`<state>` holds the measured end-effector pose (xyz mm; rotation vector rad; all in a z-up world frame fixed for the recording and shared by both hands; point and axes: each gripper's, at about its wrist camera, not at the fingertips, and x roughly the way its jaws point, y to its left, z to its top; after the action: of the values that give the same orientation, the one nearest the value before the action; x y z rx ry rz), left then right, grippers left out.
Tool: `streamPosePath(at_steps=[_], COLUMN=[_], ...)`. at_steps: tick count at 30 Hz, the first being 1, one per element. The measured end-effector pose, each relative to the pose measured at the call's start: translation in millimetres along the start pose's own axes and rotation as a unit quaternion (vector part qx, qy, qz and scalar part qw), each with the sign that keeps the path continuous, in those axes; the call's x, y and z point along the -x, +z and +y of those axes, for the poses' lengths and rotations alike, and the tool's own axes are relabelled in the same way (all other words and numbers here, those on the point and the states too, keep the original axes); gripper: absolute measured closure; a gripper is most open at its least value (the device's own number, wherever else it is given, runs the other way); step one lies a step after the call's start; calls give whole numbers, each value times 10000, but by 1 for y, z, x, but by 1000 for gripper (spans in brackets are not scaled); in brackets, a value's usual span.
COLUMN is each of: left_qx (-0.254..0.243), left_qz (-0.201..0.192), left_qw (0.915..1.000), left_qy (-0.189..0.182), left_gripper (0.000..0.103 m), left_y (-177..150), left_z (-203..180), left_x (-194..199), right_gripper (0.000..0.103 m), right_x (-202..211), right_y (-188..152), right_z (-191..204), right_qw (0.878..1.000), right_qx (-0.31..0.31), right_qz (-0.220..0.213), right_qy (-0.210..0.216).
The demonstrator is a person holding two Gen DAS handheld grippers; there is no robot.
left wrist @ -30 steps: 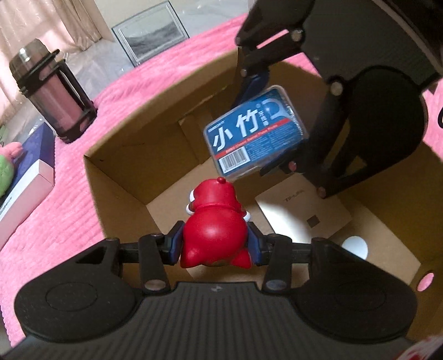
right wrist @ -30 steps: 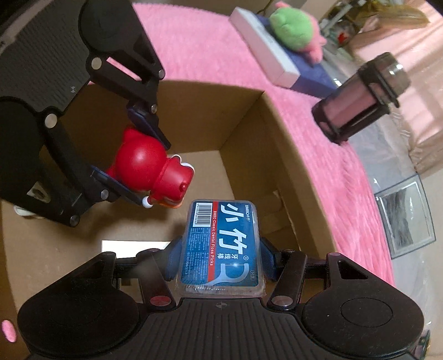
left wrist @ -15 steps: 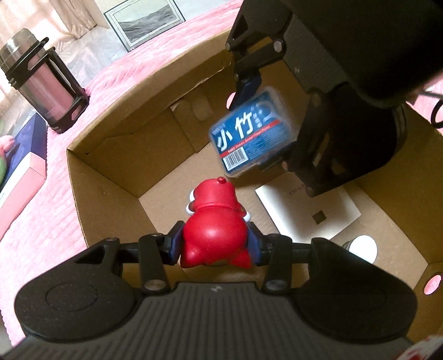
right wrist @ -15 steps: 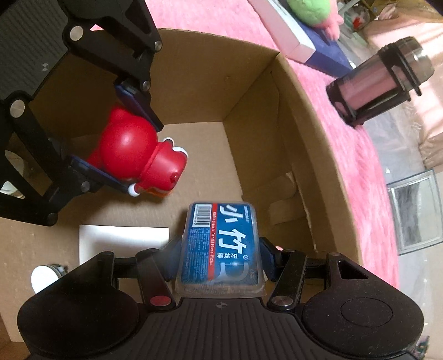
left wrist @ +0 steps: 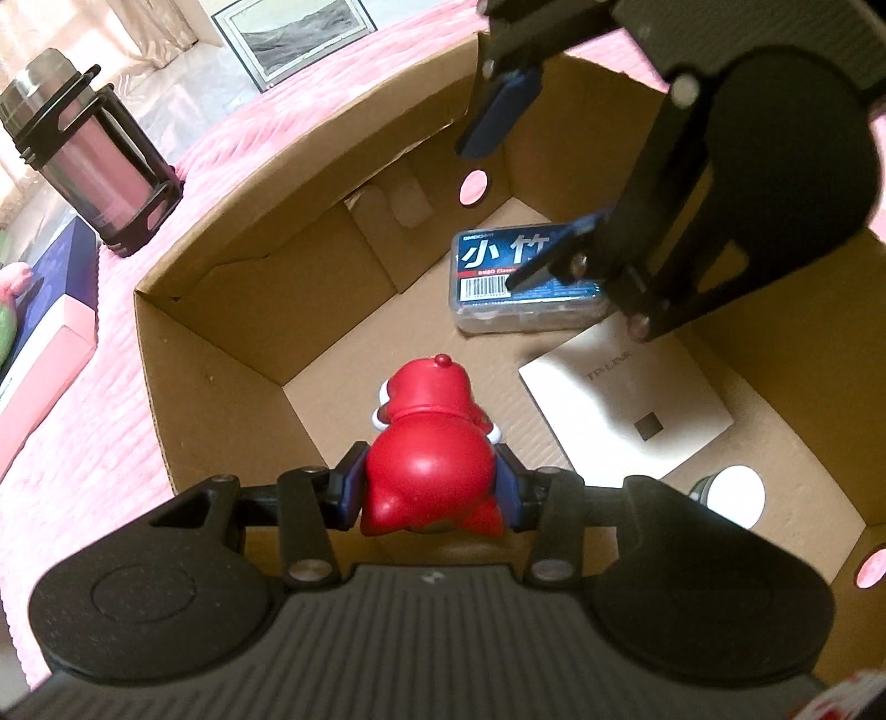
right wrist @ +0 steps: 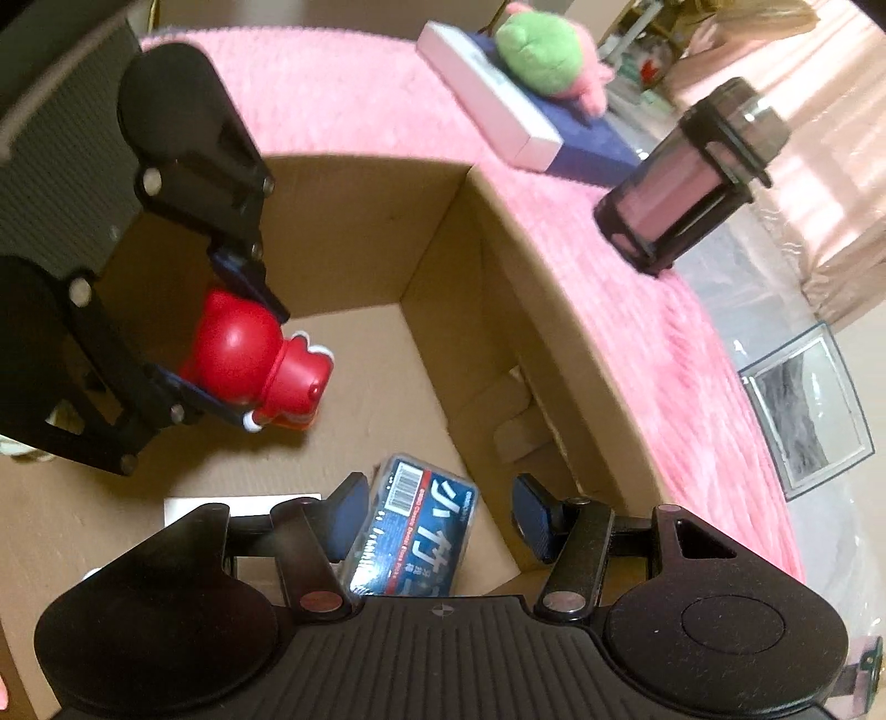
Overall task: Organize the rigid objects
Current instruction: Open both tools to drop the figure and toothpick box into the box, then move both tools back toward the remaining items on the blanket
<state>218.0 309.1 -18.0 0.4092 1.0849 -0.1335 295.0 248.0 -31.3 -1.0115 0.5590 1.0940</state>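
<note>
My left gripper [left wrist: 431, 477] is shut on a red toy figure [left wrist: 429, 437], which hangs head-down inside an open cardboard box [left wrist: 221, 354]. In the right wrist view the same toy [right wrist: 249, 354] sits between the left gripper's blue pads [right wrist: 243, 277]. A blue floss-pick case [left wrist: 515, 288] lies flat on the box floor near the far corner. My right gripper [right wrist: 440, 512] hovers over the case [right wrist: 421, 526] with its jaws open. The right pad stands clear of the case; I cannot tell whether the left pad touches it.
On the box floor also lie a flat white device [left wrist: 626, 404] and a small white round object [left wrist: 736, 493]. Outside on the pink blanket [right wrist: 360, 99] stand a caged flask [right wrist: 686, 183] and a flat gift box [right wrist: 498, 105] with a green plush [right wrist: 542, 50]. A framed picture [left wrist: 299, 33] lies beyond.
The right gripper opened and let go of the floss-pick case, which now lies on the box floor. The left gripper still holds the red toy at about the same place.
</note>
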Motion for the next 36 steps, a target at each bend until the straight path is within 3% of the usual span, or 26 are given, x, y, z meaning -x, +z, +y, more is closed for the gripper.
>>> streamPosePath(at_steps=[8,15,18,22,26,36], left_qx=[193,576,827,1129,1363,1866], left_qz=[-232,-723,-1013,-1364,-1740,-2525], left_qw=[9995,9955,9912,9840,9752,9494], left_qy=[-2,192,209,184,121,19], left_gripper=[61,61,61,61,61,61], left_y=[-1,-4,-6,-6,-9,-29], left_z=[3,-1,-7,-25,-55,-138], left_x=[8,51,81,120,158,218], right_gripper=[49,49,49,49,49,49], right_x=[33,91,127,176,223,313], right_y=[-10,-31,-47,-74,-101,-195], right_z=[-2,2,4,10,32,89], right_qw=[9976,9864,9745,9499,9302,8647], right_qx=[-473,-1179,-1703,-2525,-2979,-4208], right_qz=[-470,-1113,-1440,-1835,-2129,-2694], right_qy=[-180,-274,-262,-166,-247,-508])
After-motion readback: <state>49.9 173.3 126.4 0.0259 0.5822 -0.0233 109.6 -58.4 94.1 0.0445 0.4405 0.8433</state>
